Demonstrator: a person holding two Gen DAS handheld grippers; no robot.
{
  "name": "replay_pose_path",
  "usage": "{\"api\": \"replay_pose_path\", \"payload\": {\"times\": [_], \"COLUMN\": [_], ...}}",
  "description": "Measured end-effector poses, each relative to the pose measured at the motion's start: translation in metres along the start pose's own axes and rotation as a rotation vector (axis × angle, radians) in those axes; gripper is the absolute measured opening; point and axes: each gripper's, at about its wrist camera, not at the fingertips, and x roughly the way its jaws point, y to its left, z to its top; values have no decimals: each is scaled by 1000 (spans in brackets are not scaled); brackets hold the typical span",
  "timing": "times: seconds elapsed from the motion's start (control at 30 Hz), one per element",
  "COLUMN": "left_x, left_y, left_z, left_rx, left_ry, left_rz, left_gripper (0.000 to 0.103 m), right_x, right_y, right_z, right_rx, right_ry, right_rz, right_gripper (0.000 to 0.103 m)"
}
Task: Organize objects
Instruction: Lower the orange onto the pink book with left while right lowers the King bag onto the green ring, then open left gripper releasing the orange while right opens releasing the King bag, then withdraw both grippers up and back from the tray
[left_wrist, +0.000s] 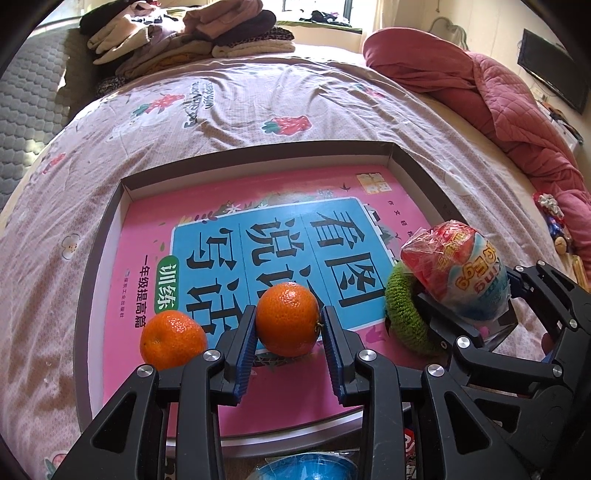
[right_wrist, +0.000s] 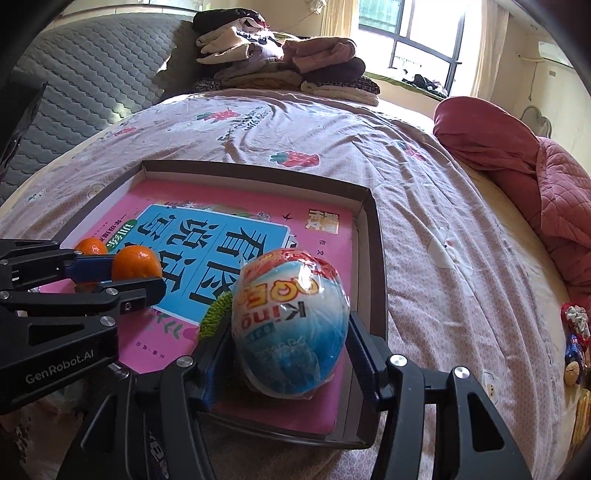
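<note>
Bed (left_wrist: 258, 110) holding a shallow tray (left_wrist: 110, 229) lined with a pink book (left_wrist: 155, 236).
My left gripper (left_wrist: 288, 328) clamps one orange (left_wrist: 287, 319); my right gripper (right_wrist: 280, 354) clamps a wrapped egg (right_wrist: 290, 321).

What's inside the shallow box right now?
A pink book covers the floor of the box. On it: two oranges, a green knitted ring and a wrapped egg. Anything under the book is hidden.

The left gripper (left_wrist: 288, 332) is pitched steeply down, its blue-padded jaws closed part-way and pressed against a round thing. The right gripper (right_wrist: 280, 354), just to its right, is angled down alike, its jaws spread wider around a bulkier load.
</note>
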Motion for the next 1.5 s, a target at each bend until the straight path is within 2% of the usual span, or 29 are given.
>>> {"api": "replay_pose_path", "payload": {"times": [0.53, 0.67, 0.93, 1.0, 1.07, 1.5], "left_x": [-5, -8, -14, -17, -20, -39], "left_y": [0, -1, 2, 3, 4, 7], "left_z": [-3, -4, -6, -6, -6, -7], "left_rx": [0, 6, -5, -9, -9, -29], "left_ry": [21, 14, 11, 9, 1, -30], "left_rz": [4, 14, 20, 19, 24, 13], "left_gripper": [35, 42, 43, 51, 55, 56], "right_x": [-12, -17, -26, -29, -32, -49], "right_y": [-4, -4, -3, -3, -2, -3], "right_z": [1, 1, 2, 3, 3, 4], "right_rx": [27, 29, 33, 34, 36, 50], "right_ry": [-12, -16, -28, -35, -40, -65], "right_rz": [31, 32, 29, 31, 33, 31], "right_gripper": [64, 64, 64, 64, 64, 64]}}
